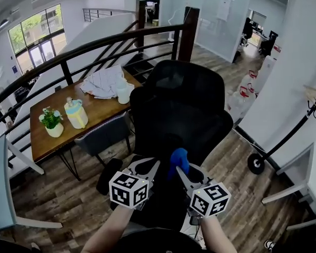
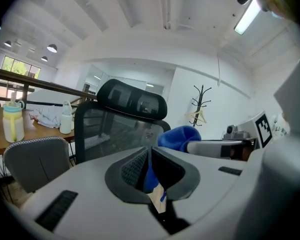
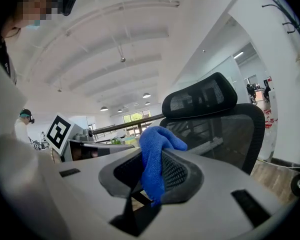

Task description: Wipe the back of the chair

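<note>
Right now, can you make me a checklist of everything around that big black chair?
Surface: wooden floor.
Job's things: black mesh chair back, upright; blue cloth.
Clutter: wooden table with potted plant, jug, white cup, crumpled white cloth.
Grippers: right gripper shut on blue cloth; left gripper jaws together.
Cables: nothing seen.
Surroundings: stair railing, coat stand.

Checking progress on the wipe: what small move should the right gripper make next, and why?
Probably ease the right gripper forward until the cloth meets the chair back. Its jaws are shut on the cloth, and in the right gripper view the mesh looks apart from it, so wiping seems not yet begun.
</note>
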{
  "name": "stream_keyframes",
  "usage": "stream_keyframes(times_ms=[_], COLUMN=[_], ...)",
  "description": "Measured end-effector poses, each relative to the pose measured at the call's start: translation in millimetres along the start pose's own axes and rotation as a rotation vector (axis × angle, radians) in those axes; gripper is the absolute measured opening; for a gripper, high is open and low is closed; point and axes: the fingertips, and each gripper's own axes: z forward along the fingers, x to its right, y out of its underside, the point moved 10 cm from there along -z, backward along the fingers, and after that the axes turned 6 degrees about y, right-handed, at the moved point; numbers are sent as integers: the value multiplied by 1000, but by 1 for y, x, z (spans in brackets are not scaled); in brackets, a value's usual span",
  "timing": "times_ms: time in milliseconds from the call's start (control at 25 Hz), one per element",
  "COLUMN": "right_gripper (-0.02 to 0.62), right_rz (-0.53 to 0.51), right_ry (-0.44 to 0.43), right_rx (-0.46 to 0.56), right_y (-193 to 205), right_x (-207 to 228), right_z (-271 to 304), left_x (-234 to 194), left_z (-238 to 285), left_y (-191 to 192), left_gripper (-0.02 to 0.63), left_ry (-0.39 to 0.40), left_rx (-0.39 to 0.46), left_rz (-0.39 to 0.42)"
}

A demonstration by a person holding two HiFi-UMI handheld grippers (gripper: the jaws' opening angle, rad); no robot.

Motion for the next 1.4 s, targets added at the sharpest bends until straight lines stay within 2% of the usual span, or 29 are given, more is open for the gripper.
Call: stream_keyframes(times_ms=[440, 800, 1160, 1400], right_gripper=[100, 100, 100, 100], right_rz=[-76, -176, -282, -263], right_ry=[14, -8, -105, -109], right_rx=[63, 134, 223, 269], right_y=[-46, -102, -171, -196], right_x=[19, 7, -6, -2], right_z=[31, 82, 140, 174], left_x=[-15, -58, -105, -131], left_z=[28, 31, 31, 38], left_y=[-39, -81, -124, -135], left_gripper=[32, 32, 32, 32], left_ry=[41, 59, 24, -2], left_rx=[47, 95, 153, 153], left_rz=[44, 92, 137, 141])
